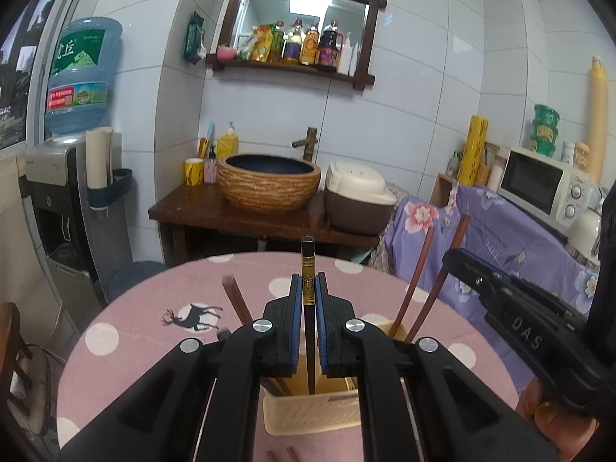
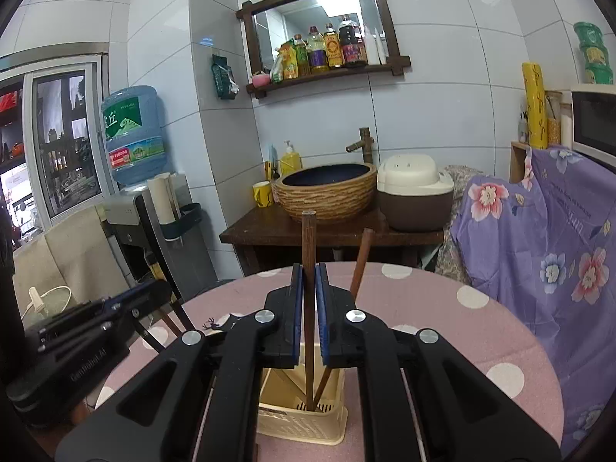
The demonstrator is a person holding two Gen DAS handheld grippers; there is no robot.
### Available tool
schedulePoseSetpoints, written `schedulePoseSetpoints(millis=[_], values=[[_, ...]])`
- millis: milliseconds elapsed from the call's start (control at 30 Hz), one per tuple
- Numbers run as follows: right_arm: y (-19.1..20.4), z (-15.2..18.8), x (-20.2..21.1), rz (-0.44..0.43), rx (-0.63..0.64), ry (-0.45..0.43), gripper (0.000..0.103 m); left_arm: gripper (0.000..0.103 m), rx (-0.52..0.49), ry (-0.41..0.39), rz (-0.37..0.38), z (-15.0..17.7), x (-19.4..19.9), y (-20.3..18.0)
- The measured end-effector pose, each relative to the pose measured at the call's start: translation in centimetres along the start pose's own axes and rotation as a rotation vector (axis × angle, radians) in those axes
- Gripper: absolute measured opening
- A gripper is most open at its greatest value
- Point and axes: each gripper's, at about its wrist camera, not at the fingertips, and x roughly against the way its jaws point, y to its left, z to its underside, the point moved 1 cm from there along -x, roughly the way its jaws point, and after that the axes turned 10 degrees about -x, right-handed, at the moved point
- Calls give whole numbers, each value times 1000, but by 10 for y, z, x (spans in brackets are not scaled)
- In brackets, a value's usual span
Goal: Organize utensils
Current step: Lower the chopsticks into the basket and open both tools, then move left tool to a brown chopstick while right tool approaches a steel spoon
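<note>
From your left wrist camera, your left gripper (image 1: pixel 308 288) is pinching a dark chopstick with a gold band near its top (image 1: pixel 308 269); the blue pads (image 1: pixel 296 296) press on it from both sides, and the stick stands upright with its lower end down inside the cream slotted plastic utensil basket (image 1: pixel 308 419). That basket sits on the round table with the pink polka-dot cloth (image 1: pixel 127 338), toward the table's near edge. Reddish-brown wooden chopsticks (image 1: pixel 414 288) lean out of the basket to the right, and another brown one (image 1: pixel 235 296) leans to the left. At the right edge of this view you can see your right gripper (image 1: pixel 458 258) from the side — its tips sit at the tops of the leaning brown sticks. Two more brown stick ends (image 1: pixel 283 454) lie on the cloth at the very near edge. From your right wrist camera, your right gripper (image 2: pixel 308 288) is clamped on a plain brown wooden chopstick (image 2: pixel 309 238), held upright between the pads, its lower end reaching the slotted floor of the same cream basket (image 2: pixel 300 423). A second brown chopstick (image 2: pixel 362 261) leans to the right just beside it, its foot in the basket too. Your left gripper (image 2: pixel 158 288) shows at the left of this view, over the table's left edge, but from this side you cannot tell how its jaws stand.
</note>
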Motion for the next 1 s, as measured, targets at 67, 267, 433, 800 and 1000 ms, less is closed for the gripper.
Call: schedulePoseSetpoints(millis=[67, 267, 433, 800, 1000], values=[[-4, 4, -5, 11, -3, 14, 8, 8, -8, 14, -4, 5, -4, -1], [-13, 16, -5, 8, -9, 35, 8, 9, -13, 35, 10, 15, -7, -1], [-17, 25, 11, 12, 7, 17, 8, 43, 0, 19, 40, 23, 15, -2], [-40, 118, 46, 41, 33, 227, 53, 60, 15, 229, 4, 120, 42, 4], [-57, 169, 61, 90, -4, 293, 61, 37, 73, 396, 35, 174, 21, 3]])
